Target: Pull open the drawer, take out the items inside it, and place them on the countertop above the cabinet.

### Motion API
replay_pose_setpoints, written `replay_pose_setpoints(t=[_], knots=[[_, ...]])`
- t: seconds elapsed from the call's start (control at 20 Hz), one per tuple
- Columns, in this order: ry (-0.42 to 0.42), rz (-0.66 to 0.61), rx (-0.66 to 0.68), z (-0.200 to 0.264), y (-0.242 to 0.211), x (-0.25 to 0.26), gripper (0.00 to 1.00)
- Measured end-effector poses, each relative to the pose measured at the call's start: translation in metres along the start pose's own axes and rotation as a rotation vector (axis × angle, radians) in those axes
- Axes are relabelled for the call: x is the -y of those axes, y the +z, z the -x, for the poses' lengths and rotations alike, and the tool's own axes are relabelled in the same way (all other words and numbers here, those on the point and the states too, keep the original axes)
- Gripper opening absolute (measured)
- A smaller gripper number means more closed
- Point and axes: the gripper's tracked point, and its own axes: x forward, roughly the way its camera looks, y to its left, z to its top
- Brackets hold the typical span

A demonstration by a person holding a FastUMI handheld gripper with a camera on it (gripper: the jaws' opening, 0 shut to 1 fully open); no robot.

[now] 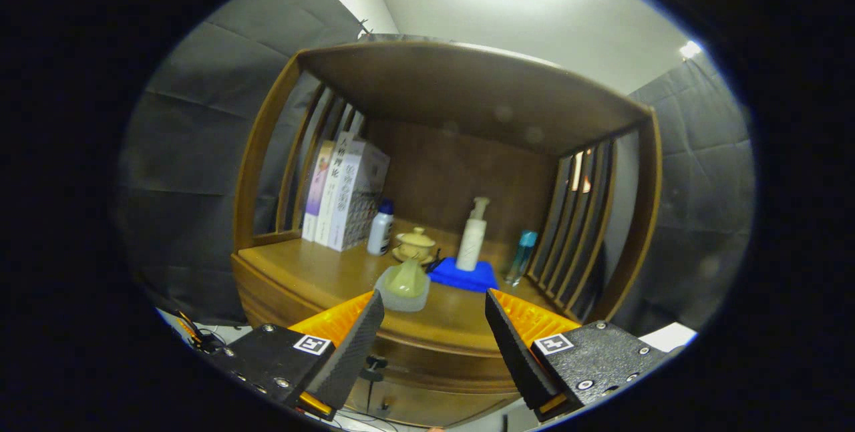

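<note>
The tool (pixel 434 328) is released, its 2 fingers (pixel 351 352) spread wide with nothing between them, hovering in front of the wooden cabinet (pixel 427 378) and above its curved front edge. Below the fingers, the drawer (pixel 427 402) front looks closed, with a small dark knob (pixel 375 360) just beside the left finger; its contents cannot be seen.

Just beyond the left fingertip, near the front lip of the bench (pixel 307 272), sits a pale green cone-shaped item on a grey base (pixel 404 286). The bench surface to its left is bare wood up to the edge.

Further in lie a blue cloth (pixel 467 277) with a cream pump bottle (pixel 473 235) upright on it, a lidded tea bowl on a saucer (pixel 414 245), and a white bottle with a blue cap (pixel 381 228). A slim teal bottle (pixel 521 257) stands near the slatted right side. 3 books (pixel 344 195) lean against the left slats, at the back.
</note>
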Motion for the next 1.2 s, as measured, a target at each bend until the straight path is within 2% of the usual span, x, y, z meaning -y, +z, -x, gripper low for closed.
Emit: replay_pose_setpoints(t=[0.05, 0.2, 0.3, 0.4, 0.55, 0.7, 0.8, 0.9, 1.0, 1.1, 1.2], knots=[[0.017, 0.01, 0.015, 0.007, 0.016, -0.001, 0.95], [-0.014, 0.032, 0.046, 0.033, 0.051, 0.002, 0.95], [-0.035, -0.013, 0.055, 0.055, 0.068, 0.003, 0.95], [-0.097, -0.1, 0.083, 0.075, 0.089, 0.017, 0.95], [-0.146, -0.193, 0.152, 0.1, 0.121, 0.031, 0.95], [-0.197, -0.17, 0.172, 0.117, 0.13, 0.046, 0.95], [-0.197, -0.146, 0.174, 0.124, 0.135, 0.044, 0.95], [-0.194, -0.175, 0.162, 0.126, 0.134, 0.041, 0.95], [-0.137, -0.247, 0.164, 0.128, 0.138, 0.026, 0.95], [-0.096, -0.269, 0.171, 0.125, 0.138, 0.021, 0.95], [-0.131, -0.232, 0.156, 0.123, 0.132, 0.032, 0.95]])
